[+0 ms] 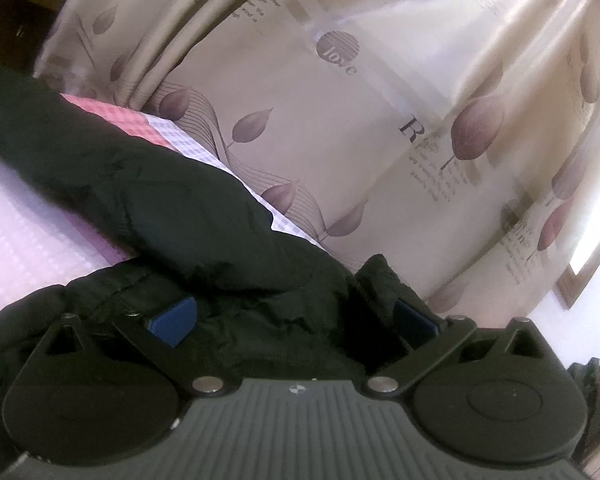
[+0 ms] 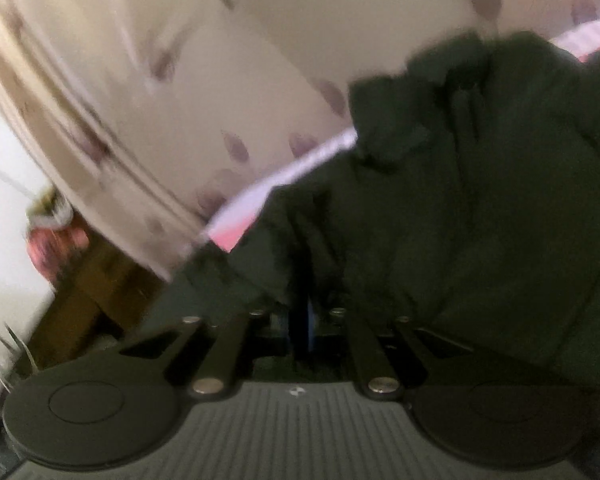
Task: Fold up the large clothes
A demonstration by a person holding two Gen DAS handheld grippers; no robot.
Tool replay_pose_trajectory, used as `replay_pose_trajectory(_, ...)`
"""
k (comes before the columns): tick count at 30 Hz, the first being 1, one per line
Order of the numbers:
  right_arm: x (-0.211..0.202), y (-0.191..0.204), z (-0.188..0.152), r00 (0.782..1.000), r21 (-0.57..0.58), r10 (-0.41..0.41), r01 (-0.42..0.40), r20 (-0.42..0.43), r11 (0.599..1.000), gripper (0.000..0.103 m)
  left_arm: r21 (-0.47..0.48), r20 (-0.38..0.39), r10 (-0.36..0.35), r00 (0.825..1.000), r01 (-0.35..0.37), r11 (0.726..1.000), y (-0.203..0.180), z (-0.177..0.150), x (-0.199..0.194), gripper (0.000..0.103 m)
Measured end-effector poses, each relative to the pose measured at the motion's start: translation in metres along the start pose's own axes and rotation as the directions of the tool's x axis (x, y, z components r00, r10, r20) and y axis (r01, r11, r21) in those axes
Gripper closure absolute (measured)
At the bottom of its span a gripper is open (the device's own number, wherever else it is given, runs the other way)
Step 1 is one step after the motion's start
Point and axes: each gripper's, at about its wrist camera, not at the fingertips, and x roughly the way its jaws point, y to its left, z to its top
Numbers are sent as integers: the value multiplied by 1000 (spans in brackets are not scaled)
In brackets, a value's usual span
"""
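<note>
A: Left wrist view, left to right. Pink and white checked bed cover [image 1: 28,236] at far left, its surface pale and washed out. Across it lies the dark, near-black padded jacket [image 1: 172,200], running from the upper left down into the left gripper [image 1: 292,320].

B: Jaws?

A: Standing wide. One blue pad [image 1: 172,320] shows on the left, the other at the right, half buried. Jacket cloth bunches between them; whether the pads press on it, I cannot tell. Behind, a cream curtain printed with mauve leaves and lettering [image 1: 380,120]; a brown wooden frame edge [image 1: 572,284] at far right.

B: Right wrist view?

A: Heavily blurred. Brown wooden furniture [image 2: 92,280] low at left with something pink above it, then the same curtain, then a strip of the bed cover. The jacket fills the right half and drapes down onto the right gripper [image 2: 300,320].

B: Its state?

A: Fingers drawn close together, a fold of dark jacket cloth pinched in the narrow gap.
</note>
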Motion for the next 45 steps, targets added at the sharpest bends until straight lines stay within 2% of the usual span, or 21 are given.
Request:
replay_pose_trajectory(6,13,19,-3,993,-126,-116,112,-18,986,94,-6,-5,-4,1000,4,1000,1,1,-1,0)
replay_pose_trajectory(11,26,36,-9,980,-241,-200,193,-3,951,94,-22,-92,-46,995,44,999,5,14,-2,0)
replay_pose_trajectory(14,32,44,-10,971,-306,-240,233,13,923,94,-75,-88,-39,995,33,997,20,28,-18,0)
replay_pose_trajectory(17,34,49,-13,964,-348,-266,259,26,901,94,-143,-74,1,997,-12,990,44,46,-36,0)
replay_pose_trajectory(20,35,51,-15,959,-370,-280,272,34,888,94,-235,-74,52,996,-68,970,80,69,-46,0)
replay_pose_trajectory(23,35,50,-16,960,-370,-279,271,35,889,93,-354,-45,105,993,-114,928,119,91,-58,1)
replay_pose_trajectory(26,35,49,-16,961,-367,-275,269,37,890,93,-441,-15,153,988,-144,886,159,113,-70,7)
replay_pose_trajectory(30,35,49,-17,961,-364,-273,268,37,892,93,-486,4,200,980,-173,857,201,144,-84,10)
replay_pose_trajectory(32,35,49,-17,961,-365,-273,268,37,892,93,-489,-17,202,979,-185,852,219,156,-84,14)
replay_pose_trajectory(36,35,50,-17,961,-367,-274,269,40,890,93,-489,-53,194,980,-194,850,236,176,-78,14)
replay_pose_trajectory(42,34,50,-17,961,-367,-271,269,46,891,92,-438,-78,205,976,-219,872,241,184,-61,14)
replay_pose_trajectory(44,34,50,-17,962,-366,-270,268,47,891,92,-427,-72,215,974,-225,876,241,184,-56,18)
replay_pose_trajectory(45,34,50,-17,962,-367,-270,268,47,891,92,-418,-73,220,973,-230,879,240,185,-52,27)
